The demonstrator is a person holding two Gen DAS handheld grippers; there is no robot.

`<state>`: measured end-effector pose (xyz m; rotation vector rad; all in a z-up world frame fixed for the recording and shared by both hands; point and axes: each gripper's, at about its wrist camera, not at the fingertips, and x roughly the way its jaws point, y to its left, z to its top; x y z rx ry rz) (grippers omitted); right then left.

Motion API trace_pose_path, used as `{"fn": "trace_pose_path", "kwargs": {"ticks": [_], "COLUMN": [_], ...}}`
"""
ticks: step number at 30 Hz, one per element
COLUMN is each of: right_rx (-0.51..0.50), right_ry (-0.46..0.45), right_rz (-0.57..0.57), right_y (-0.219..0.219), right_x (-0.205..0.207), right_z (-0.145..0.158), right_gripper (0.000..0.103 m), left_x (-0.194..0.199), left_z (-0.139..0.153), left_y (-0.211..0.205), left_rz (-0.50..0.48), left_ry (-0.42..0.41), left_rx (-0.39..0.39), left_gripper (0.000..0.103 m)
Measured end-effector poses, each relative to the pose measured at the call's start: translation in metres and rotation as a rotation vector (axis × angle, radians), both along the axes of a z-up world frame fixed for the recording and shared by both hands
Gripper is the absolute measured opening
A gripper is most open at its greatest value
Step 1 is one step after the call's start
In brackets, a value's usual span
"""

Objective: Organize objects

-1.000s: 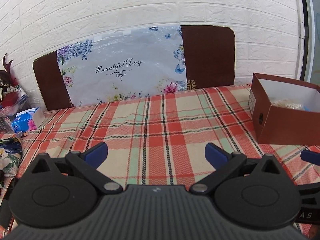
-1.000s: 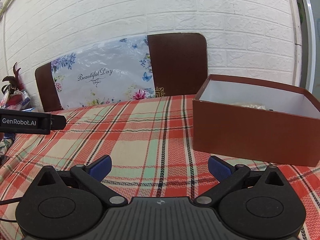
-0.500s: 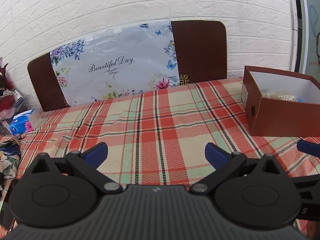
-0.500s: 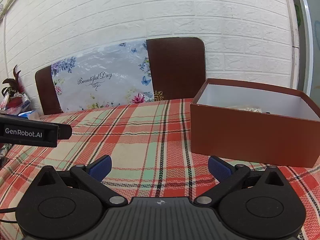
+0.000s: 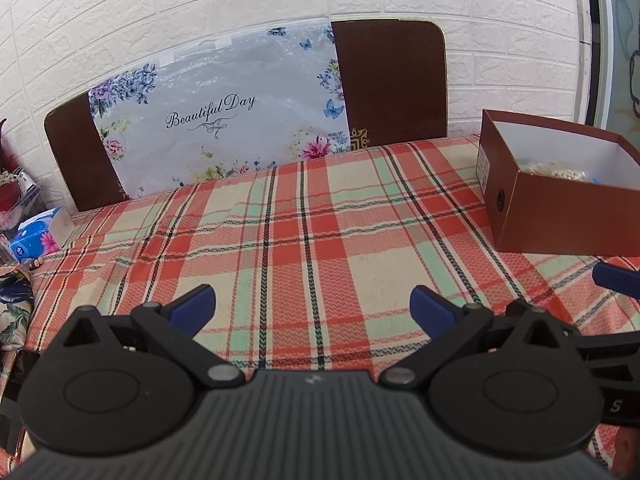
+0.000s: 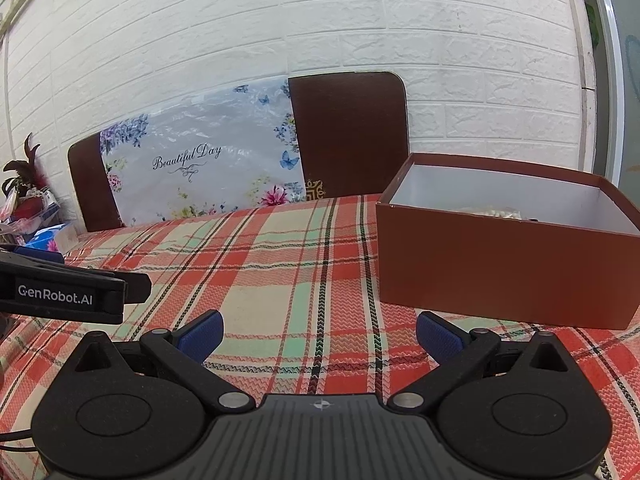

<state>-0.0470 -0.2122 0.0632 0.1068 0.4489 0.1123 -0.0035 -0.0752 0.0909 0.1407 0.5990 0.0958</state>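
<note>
Two views, taken in turn. From the left wrist, the left gripper (image 5: 312, 306) hangs over the plaid tabletop (image 5: 304, 220) with its blue pads spread wide and nothing between them. A brown box (image 5: 560, 216) stands open at the right, well apart from the pads, with a pale beaded item (image 5: 554, 169) lying inside; the open top probably marks it as the place where things are gathered. Behind, a floral bag (image 5: 224, 120) leans on a brown board (image 5: 392, 80) against the wall, and a tissue pack (image 5: 38, 232) sits at the far left edge. Compared with a second ago, more cloth shows and the box sits further into view, so the camera has lifted or tipped.

From the right wrist, the right gripper (image 6: 318, 336) is likewise wide open and empty, low over the cloth, with the box (image 6: 500, 268) just ahead to its right. Its view has changed little, the box edging slightly nearer. No loose object shows on the cloth, so the sorting looks near done.
</note>
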Motion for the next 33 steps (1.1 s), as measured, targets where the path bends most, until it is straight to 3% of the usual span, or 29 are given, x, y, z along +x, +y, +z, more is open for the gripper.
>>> {"fn": "trace_pose_path", "kwargs": {"ticks": [25, 33], "right_rx": [0.003, 0.001], "right_ry": [0.042, 0.049], "right_rz": [0.012, 0.014], "right_y": [-0.005, -0.005], "right_x": [0.008, 0.009], "right_z": [-0.005, -0.005], "right_gripper": [0.101, 0.101], "left_x": [0.011, 0.008], "left_z": [-0.008, -0.007], "left_y": [0.0, -0.003], "left_rz": [0.009, -0.004], "left_ry": [0.075, 0.031], "left_rx": [-0.024, 0.004], "left_gripper": [0.103, 0.103]}}
